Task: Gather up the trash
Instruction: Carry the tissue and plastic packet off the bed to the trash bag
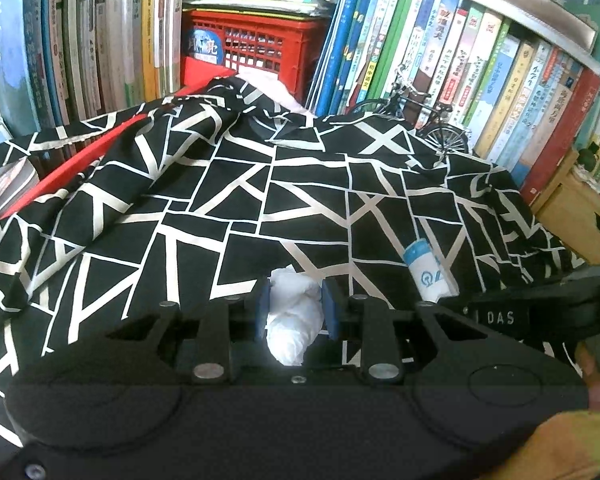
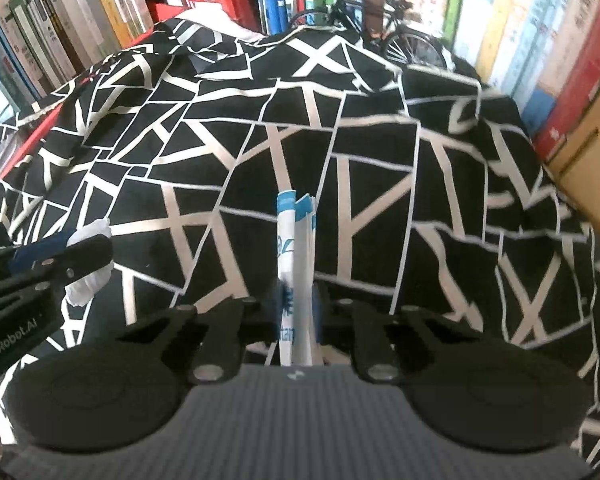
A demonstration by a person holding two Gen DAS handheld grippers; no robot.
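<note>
The left gripper (image 1: 295,308) pinches 1 crumpled white tissue (image 1: 292,320) between its 2 blue pads (image 1: 329,307). The tissue is a long lump. Its long side runs from the gripper's body out toward the tips, and it sticks out a little past them. The right gripper (image 2: 298,304) squeezes 1 flat white and blue paper packet (image 2: 294,264). The packet stands on its thin edge between the pads. Its long side points straight away from the gripper, and its far end reaches out over the cloth.

Under both grippers lies 1 black cloth with white lines (image 1: 228,200), full of folds. Behind the cloth stands 1 small toy bicycle (image 1: 416,116) and 1 red crate (image 1: 256,52). Farthest back are many books (image 1: 480,76) standing in rows.
</note>
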